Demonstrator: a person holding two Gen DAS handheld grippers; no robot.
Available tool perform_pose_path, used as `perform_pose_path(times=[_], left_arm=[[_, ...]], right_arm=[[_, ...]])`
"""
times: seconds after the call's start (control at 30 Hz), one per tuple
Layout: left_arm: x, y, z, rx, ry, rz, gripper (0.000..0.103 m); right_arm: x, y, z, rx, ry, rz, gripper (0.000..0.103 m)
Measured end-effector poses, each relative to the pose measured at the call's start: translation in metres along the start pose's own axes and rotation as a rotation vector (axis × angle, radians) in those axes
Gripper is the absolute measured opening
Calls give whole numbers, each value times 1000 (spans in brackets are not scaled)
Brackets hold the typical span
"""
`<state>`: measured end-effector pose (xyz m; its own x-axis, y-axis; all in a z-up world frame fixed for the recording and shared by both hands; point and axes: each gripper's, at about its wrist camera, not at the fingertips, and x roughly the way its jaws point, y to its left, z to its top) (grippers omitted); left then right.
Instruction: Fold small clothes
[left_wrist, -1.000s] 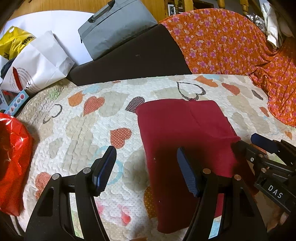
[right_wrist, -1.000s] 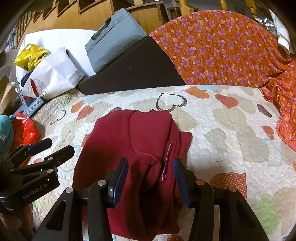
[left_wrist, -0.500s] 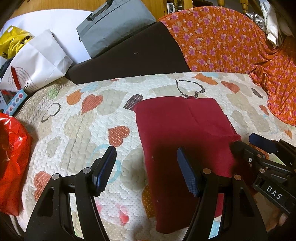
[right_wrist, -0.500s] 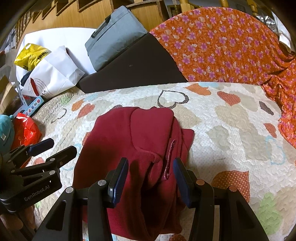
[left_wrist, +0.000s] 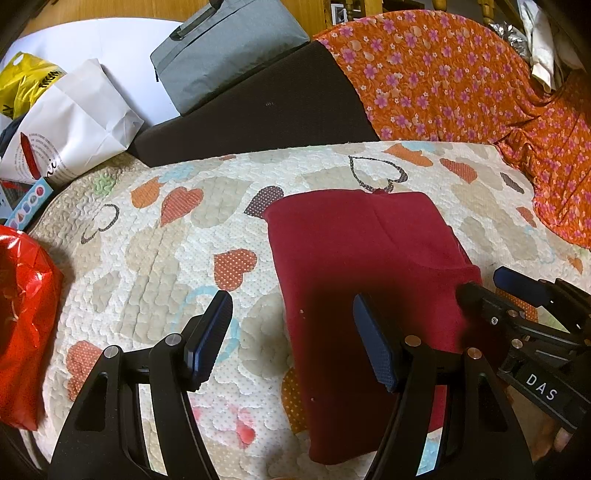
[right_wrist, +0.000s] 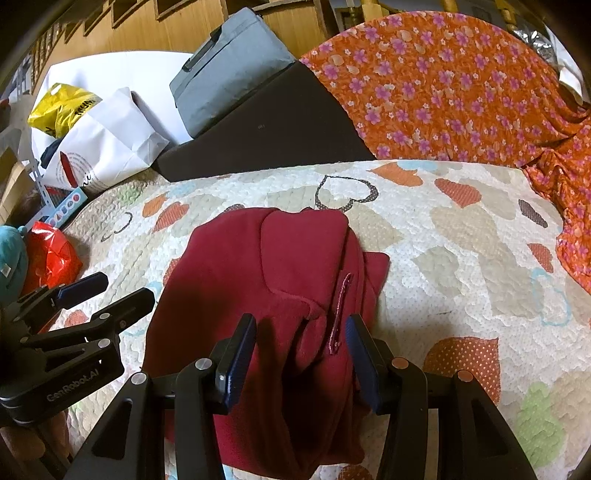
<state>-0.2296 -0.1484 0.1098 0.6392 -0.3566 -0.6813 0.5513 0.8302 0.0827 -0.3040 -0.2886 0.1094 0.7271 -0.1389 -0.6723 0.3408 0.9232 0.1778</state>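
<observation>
A dark red garment (left_wrist: 354, 266) lies folded on the heart-patterned quilt (left_wrist: 166, 240); it also shows in the right wrist view (right_wrist: 266, 273), with a pink zipper strip (right_wrist: 340, 314) on top. My left gripper (left_wrist: 291, 339) is open and empty, hovering over the garment's left edge. My right gripper (right_wrist: 301, 354) is open and empty, just above the garment's near part, its jaws either side of the zipper fold. Each gripper shows in the other's view: the right one (left_wrist: 491, 291) and the left one (right_wrist: 107, 291).
A dark cushion (left_wrist: 258, 114) and a grey bag (left_wrist: 221, 48) stand behind the quilt. Orange floral cloth (left_wrist: 461, 85) drapes at the right. A white paper bag (left_wrist: 70, 125), a yellow bag (left_wrist: 26, 81) and a red plastic bag (left_wrist: 22, 314) sit at the left.
Both grippers have drawn back and up a little from the garment. Both stayed open. The garment has not moved.
</observation>
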Motion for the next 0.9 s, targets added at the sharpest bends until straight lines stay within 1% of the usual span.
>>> perform_pose_path(times=[0.9], left_arm=[[3, -3, 0, 14, 6, -7, 68]], right_arm=[[2, 3, -2, -1, 13, 7, 48]])
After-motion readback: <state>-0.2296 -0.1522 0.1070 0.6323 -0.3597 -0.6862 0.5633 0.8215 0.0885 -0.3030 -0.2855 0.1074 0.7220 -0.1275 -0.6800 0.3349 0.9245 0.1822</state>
